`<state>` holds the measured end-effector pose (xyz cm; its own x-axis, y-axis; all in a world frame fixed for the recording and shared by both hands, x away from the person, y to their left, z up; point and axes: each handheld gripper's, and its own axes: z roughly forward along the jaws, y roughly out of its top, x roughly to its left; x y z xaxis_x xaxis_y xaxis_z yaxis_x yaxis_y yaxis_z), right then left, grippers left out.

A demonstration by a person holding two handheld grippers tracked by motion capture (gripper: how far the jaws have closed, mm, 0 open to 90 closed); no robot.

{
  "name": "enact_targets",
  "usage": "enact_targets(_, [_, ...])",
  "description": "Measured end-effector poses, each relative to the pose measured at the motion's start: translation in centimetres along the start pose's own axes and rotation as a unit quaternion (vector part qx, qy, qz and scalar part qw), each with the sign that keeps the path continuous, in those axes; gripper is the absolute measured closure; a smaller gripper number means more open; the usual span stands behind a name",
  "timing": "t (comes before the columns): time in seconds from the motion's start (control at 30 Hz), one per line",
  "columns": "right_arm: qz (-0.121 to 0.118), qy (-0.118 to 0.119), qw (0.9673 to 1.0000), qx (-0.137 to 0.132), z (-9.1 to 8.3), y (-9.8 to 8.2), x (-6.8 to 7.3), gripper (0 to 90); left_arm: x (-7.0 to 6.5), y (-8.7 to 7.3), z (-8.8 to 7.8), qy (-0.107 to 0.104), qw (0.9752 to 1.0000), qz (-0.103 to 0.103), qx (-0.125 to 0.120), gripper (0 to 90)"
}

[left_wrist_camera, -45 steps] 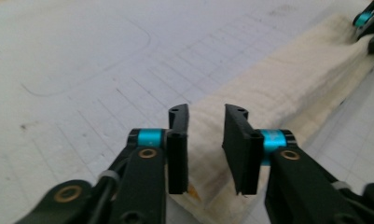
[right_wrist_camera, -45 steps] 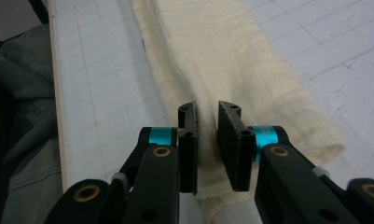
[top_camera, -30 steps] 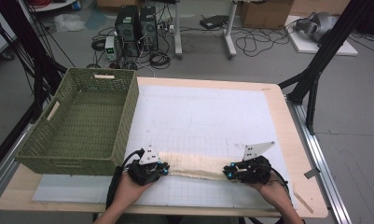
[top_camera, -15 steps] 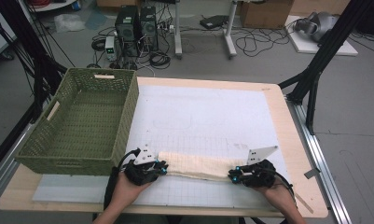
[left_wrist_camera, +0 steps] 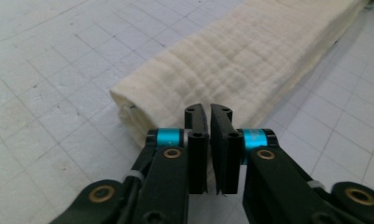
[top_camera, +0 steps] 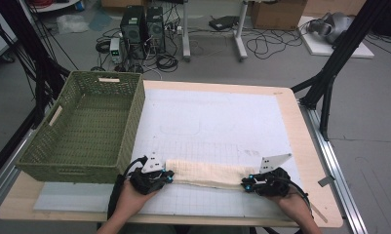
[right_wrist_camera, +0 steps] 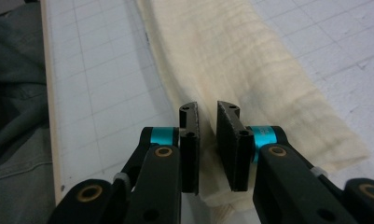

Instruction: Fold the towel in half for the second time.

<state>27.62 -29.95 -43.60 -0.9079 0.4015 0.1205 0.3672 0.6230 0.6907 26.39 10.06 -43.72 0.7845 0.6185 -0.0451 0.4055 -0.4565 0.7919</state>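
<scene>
A cream towel (top_camera: 207, 173) lies folded into a long strip across the near part of the white grid mat (top_camera: 212, 117). My left gripper (top_camera: 167, 176) is at the strip's left end. In the left gripper view its jaws (left_wrist_camera: 209, 109) have just closed further and stand shut against the towel's (left_wrist_camera: 231, 60) near edge; no cloth shows between the pads. My right gripper (top_camera: 245, 184) is at the strip's right end. In the right gripper view it (right_wrist_camera: 208, 109) stands slightly apart with the towel (right_wrist_camera: 250, 70) showing in the gap, pinched at its end.
A green woven basket (top_camera: 134, 122) stands on the table's left side, close to my left gripper. The wooden table edge (top_camera: 305, 146) runs along the right. Beyond the far edge are computers, cables and stand legs on the floor.
The towel has gone from a wider, flatter shape to a narrow folded strip. Both hands shifted slightly and stay at its two ends.
</scene>
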Motion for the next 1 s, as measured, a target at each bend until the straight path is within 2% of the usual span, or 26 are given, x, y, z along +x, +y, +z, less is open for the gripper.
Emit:
enact_targets(0.13, [-0.005, -0.007, 1.0000, -0.001, -0.4, 0.0, -0.2, 81.3, -0.2, 0.2, -0.7, -0.005, 0.9999, -0.007, -0.014, 88.3])
enact_targets(0.23, [0.001, -0.005, 1.0000, 0.000, -0.3, -0.3, -0.2, 80.9, -0.4, -0.1, -0.5, -0.011, 0.9999, -0.001, -0.002, 88.2])
enact_targets(0.33, [0.006, 0.003, 1.0000, -0.003, -0.5, -0.1, -0.2, 72.2, -0.5, -0.1, -0.4, -0.017, 0.9998, -0.006, -0.012, 83.9])
enact_targets(0.47, [0.003, 0.017, 0.9987, -0.048, -1.7, 0.6, 0.1, 65.5, -0.3, 0.8, -1.1, -0.018, 0.9993, 0.000, -0.034, 79.8])
enact_targets(0.53, [0.008, 0.013, 0.9974, -0.070, -2.3, 1.1, 0.0, 64.5, -0.1, 1.3, -1.3, -0.011, 0.9990, 0.003, -0.043, 79.8])
enact_targets(0.63, [0.013, -0.002, 0.9964, -0.083, -2.2, 1.6, -0.5, 64.6, 0.2, 1.7, -1.0, -0.002, 0.9989, 0.003, -0.047, 79.8])
enact_targets(0.73, [0.015, -0.016, 0.9975, -0.067, -1.3, 1.6, -0.9, 62.8, 0.5, 1.5, 0.0, 0.003, 0.9996, 0.004, -0.029, 77.5])
enact_targets(0.83, [0.008, -0.027, 0.9988, -0.040, -0.2, 1.1, -1.1, 60.9, 0.7, 0.8, 0.9, 0.006, 0.9999, 0.003, -0.008, 75.9])
enact_targets(0.87, [0.008, -0.026, 0.9991, -0.033, 0.1, 0.9, -1.0, 59.8, 0.7, 0.6, 1.1, 0.006, 1.0000, 0.003, -0.001, 75.1])
enact_targets(0.93, [0.003, -0.031, 0.9994, -0.017, 0.5, 0.4, -0.9, 58.8, 0.7, 0.2, 1.2, 0.007, 1.0000, 0.002, 0.005, 73.9])
enact_targets(1.0, [0.002, -0.036, 0.9991, -0.020, 0.5, 0.2, -0.9, 57.9, 0.7, 0.0, 1.2, 0.008, 1.0000, 0.002, 0.002, 73.6])
